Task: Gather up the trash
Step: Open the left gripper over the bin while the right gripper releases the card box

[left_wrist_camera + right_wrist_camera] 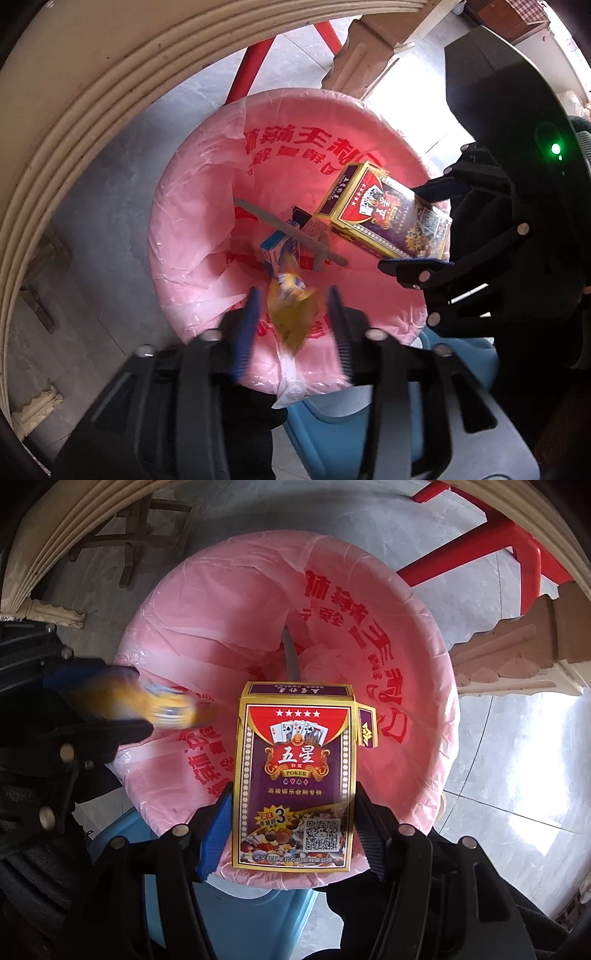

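The right gripper (291,812) has its jaws beside a playing-card box (293,779), purple, red and gold-edged, at frame centre over the pink-lined bin (424,664); whether they press it is unclear. The left gripper (291,317) stands apart around a blurred yellow wrapper (290,314).

Bin mouth (436,635) is wide open straight below you, pink liner (192,206) clear on the far side. Table edge (74,92) crowds one side, red stool leg (476,546) and carved table leg (517,642) the far rim. Toy sword (291,232) and small boxes (280,251) sit at the bottom.
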### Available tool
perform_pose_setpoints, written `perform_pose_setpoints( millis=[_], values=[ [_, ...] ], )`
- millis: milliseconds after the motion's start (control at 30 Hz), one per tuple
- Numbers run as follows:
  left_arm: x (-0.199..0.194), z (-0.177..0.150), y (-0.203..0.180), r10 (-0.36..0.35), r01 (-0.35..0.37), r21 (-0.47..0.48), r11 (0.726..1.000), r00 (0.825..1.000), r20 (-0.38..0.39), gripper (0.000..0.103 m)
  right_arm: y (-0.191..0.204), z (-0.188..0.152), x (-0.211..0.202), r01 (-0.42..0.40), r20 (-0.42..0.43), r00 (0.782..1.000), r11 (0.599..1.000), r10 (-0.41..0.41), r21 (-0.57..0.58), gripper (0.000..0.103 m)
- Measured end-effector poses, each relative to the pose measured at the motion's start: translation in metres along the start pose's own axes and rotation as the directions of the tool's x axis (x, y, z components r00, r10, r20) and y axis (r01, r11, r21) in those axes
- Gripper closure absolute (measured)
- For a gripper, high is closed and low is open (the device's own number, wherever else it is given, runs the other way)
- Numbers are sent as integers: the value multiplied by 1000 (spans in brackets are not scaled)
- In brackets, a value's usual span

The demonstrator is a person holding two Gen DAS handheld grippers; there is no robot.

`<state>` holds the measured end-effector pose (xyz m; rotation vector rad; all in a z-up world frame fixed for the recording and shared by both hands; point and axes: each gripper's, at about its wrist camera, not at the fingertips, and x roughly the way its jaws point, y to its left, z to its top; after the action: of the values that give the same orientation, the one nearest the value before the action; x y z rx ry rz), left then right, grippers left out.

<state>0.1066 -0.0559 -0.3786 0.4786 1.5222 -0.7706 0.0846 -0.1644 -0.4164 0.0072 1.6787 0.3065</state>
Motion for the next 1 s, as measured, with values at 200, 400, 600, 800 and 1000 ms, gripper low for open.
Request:
perform_pose_setpoints(
  millis=[200,400,600,800,1000],
  values=[
    [-1,-2,3,-1,1,-11,1000,1000,-6,58,-4,1,-4,-15,8,1000,1000,15,16,33],
    [-1,-1,3,10,-10,-10,1000,1000,-1,58,-6,1,-5,-16,9,1000,1000,16,23,33],
    [-12,-5,-4,52,-52,-1,999,998,22,57,-3,0,-10,-16,21,1000,1000,16,26,33],
    [-46,-13,-16,108,-110,16,994,989,99,51,4,-6,-31,-17,66,998,1000,16,24,33],
    [-90,-30,-22,157,-157,-19,987,967,199,50,16,-15,-66,-23,132,991,1000,20,17,33]
  ],
)
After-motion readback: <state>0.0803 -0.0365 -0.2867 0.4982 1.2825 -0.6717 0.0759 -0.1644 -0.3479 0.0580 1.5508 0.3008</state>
